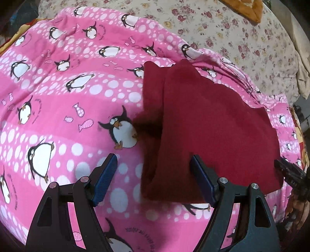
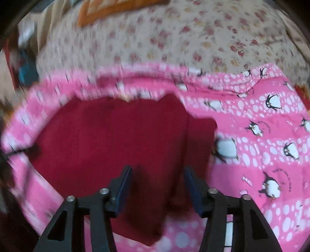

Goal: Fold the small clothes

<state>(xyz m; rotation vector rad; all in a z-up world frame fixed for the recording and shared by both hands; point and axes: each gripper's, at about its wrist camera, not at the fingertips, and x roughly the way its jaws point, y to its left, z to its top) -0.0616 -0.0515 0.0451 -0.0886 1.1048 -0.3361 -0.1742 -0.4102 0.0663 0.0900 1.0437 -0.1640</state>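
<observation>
Small curved lines of dark lettering are printed beside the penguins on the pink blanket, but they are too small and warped to be read.

We see a bed spread with a pink blanket printed with penguins, small fish and bands of white dots; it fills most of both views and lies in soft wrinkles, bunched along its far edge. Beyond that edge we find a cream sheet scattered with small dark-red flowers, reaching toward the far side of the bed. At the far edge of the sheet lies an orange cloth, only partly in view. Light is soft and even, with faint shadows. In the right wrist view we see much of this blurred.
</observation>
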